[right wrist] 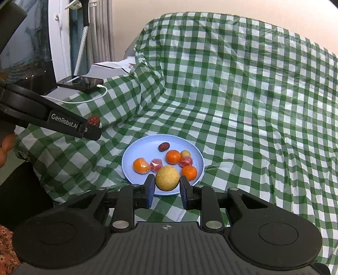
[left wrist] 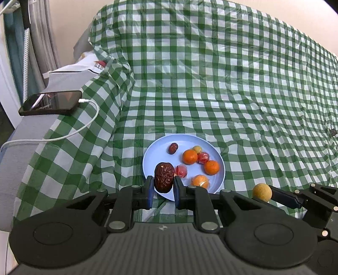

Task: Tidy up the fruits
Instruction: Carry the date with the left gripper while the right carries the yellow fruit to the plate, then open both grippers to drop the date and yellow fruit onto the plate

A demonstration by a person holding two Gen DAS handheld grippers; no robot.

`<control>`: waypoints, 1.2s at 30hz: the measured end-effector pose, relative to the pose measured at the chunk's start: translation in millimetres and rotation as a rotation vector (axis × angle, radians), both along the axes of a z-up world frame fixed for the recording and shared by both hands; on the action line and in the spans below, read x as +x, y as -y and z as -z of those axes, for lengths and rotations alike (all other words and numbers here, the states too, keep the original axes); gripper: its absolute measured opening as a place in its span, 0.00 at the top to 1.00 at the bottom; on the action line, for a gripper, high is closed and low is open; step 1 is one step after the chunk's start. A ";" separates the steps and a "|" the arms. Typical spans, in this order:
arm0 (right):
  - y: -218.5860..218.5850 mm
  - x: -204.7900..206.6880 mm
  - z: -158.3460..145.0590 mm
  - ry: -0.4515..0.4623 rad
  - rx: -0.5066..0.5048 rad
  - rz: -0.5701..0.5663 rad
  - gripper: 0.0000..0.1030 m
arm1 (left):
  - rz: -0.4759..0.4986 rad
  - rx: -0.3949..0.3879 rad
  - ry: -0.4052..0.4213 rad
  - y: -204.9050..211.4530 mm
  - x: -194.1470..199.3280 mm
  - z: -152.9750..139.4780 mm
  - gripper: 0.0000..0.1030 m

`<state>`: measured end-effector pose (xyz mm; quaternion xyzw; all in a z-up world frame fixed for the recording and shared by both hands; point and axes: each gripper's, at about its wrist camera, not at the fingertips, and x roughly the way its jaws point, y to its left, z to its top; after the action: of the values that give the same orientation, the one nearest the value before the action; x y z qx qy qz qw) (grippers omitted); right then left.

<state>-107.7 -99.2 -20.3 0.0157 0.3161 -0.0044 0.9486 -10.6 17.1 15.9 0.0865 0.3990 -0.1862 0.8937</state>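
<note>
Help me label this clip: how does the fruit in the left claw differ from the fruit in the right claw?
The date in the left claw is dark brown, wrinkled and oblong, standing on end; the yellow fruit in the right claw is pale, matte and round. The date looks narrower. Both are pinched between blue pads, near the blue plate.

A green-and-white checked cloth [left wrist: 211,84] is draping the sofa ahead — a plain cream wall [right wrist: 211,8] is rising behind it, and grey curtains [left wrist: 42,42] are hanging to the far left.
</note>
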 end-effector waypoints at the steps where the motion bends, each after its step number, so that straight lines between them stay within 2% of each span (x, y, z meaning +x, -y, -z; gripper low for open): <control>1: 0.6 2.0 1.4 -0.005 0.001 0.000 0.74 | 0.001 0.002 -0.005 0.8 2.4 2.0 0.80; 10: 5.5 32.1 19.0 -0.056 0.017 0.000 0.74 | 0.009 0.025 -0.041 13.0 33.2 22.0 0.80; 19: 15.6 82.0 38.4 -0.089 0.039 0.025 0.74 | 0.012 0.061 -0.078 33.8 80.7 49.6 0.80; 33: 21.6 135.9 80.2 -0.197 0.053 0.039 0.74 | 0.055 0.153 -0.158 62.6 134.3 105.1 0.79; 35: 22.1 141.3 81.6 -0.205 0.060 0.026 0.74 | 0.074 0.160 -0.165 64.7 137.0 109.1 0.69; 36: 22.6 144.7 82.4 -0.212 0.069 0.012 0.74 | 0.088 0.158 -0.161 65.1 137.1 109.0 0.43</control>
<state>36.9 -121.8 -102.7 0.0497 0.4144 -0.0007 0.9087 126.5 -48.0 -93.1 0.1588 0.4788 -0.1994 0.8401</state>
